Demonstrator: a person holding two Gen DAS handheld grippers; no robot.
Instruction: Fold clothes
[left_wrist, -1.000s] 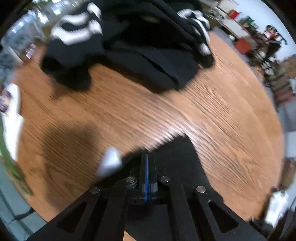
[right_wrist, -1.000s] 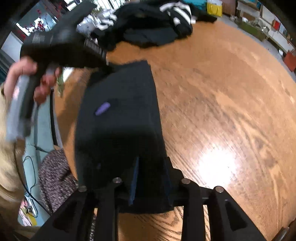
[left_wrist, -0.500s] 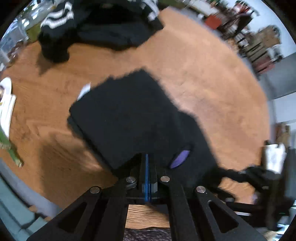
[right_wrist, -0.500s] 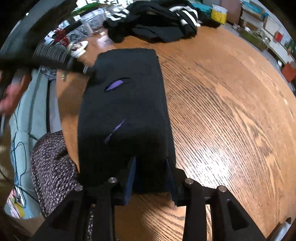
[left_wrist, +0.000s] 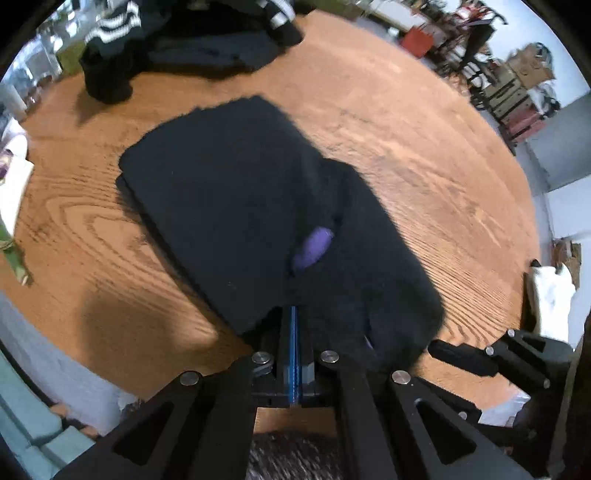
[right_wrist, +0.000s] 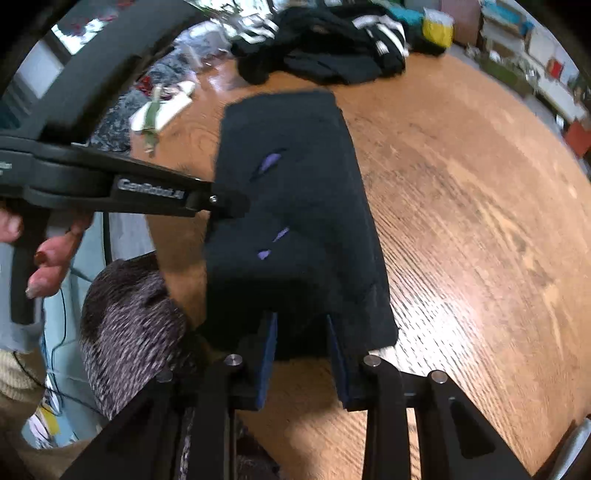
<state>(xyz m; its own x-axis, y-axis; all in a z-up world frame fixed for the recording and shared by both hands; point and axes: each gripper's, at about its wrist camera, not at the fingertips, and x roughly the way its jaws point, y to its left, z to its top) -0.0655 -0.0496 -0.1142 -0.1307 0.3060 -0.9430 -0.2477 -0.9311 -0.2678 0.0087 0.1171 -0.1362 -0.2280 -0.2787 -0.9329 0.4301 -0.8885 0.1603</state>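
Black garment (left_wrist: 229, 206) now folded over, both hand-held grippers pinching near edge, table (left_wrist: 424, 155) rt side free

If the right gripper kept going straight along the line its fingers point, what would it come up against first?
Most likely the folded black garment itself: the right gripper already has its near edge between its closing jaws, and the cloth stretches ahead along that line. Under it lies the wooden table; how thick the cloth is cannot be judged.

1. One round wooden table (left_wrist: 424, 155).
2. One folded black cloth (left_wrist: 229, 206) with purple bits showing.
3. One pile of black and striped clothes (right_wrist: 325, 44).
4. Two grippers: left gripper (left_wrist: 293, 325), right gripper (right_wrist: 301, 332).
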